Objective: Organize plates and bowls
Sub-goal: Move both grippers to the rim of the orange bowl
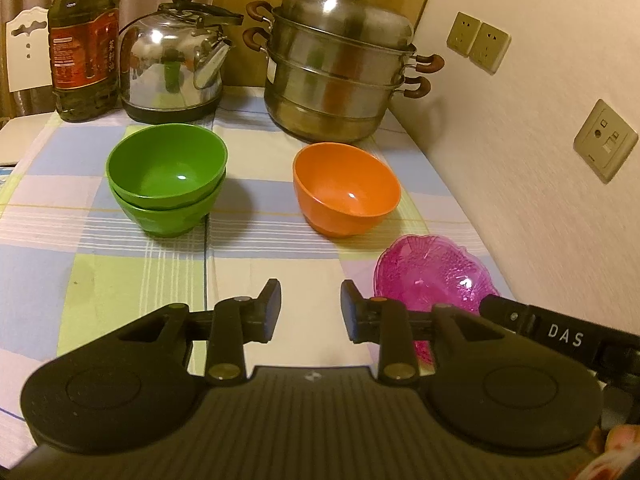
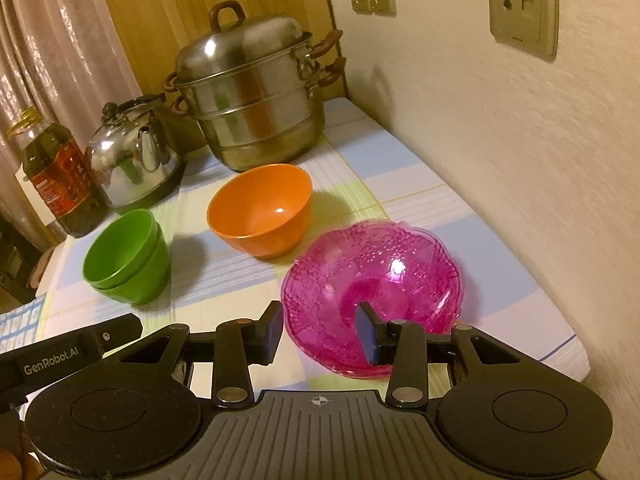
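Observation:
Two green bowls (image 1: 166, 184) (image 2: 124, 258) sit stacked on the checked tablecloth (image 1: 248, 256). An orange bowl (image 1: 346, 192) (image 2: 260, 210) stands alone to their right. A pink glass dish (image 1: 432, 276) (image 2: 372, 280) lies nearest the wall. My left gripper (image 1: 310, 312) hovers open over bare cloth in front of the bowls, nothing between its fingers. My right gripper (image 2: 320, 332) is open at the dish's near-left rim. One finger sits outside the rim and the other over the dish's inside. The pads do not press on it.
A steel steamer pot (image 1: 340, 68) (image 2: 252, 100), a kettle (image 1: 176, 64) (image 2: 132, 156) and an oil bottle (image 1: 84, 40) (image 2: 56, 184) line the back of the table. The wall with sockets (image 1: 604, 140) runs close along the right edge.

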Tool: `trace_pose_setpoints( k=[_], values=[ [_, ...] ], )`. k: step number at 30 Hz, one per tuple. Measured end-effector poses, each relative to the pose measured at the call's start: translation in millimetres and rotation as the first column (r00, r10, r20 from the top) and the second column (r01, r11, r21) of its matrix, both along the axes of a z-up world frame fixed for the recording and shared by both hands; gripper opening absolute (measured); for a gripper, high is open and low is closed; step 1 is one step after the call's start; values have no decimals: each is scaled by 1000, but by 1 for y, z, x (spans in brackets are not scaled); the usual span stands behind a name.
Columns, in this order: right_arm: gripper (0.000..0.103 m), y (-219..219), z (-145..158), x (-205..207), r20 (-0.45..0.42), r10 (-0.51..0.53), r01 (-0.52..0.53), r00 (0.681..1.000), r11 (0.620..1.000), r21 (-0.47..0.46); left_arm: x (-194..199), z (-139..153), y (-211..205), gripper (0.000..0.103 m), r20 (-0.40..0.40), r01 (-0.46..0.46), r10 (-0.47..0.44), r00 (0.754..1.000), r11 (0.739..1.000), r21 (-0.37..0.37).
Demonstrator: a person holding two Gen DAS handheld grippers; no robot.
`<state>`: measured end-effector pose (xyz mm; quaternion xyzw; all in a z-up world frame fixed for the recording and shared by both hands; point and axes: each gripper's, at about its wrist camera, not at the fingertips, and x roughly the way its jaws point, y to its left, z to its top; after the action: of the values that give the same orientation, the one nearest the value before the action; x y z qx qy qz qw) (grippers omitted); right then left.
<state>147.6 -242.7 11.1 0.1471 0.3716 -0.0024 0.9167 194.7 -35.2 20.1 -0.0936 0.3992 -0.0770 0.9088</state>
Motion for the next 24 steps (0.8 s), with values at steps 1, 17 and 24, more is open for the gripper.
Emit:
trace_pose_setpoints(
  k=[1,17,24],
  values=[
    [41,-2,-1,2,0,-3,3,1000,1000,2,2,-1,-1,30,-3,-1,1,1000,1000,0],
    [41,-22,-19,67,-9,-10,10,1000,999,32,80,-31,-11,33,-41,-8,6,999,999,-38],
    [41,-25,-26,122,14,12,-13,1000,996,90,128,-54,-13,34,-61,-40,38,997,998,-47]
  ],
)
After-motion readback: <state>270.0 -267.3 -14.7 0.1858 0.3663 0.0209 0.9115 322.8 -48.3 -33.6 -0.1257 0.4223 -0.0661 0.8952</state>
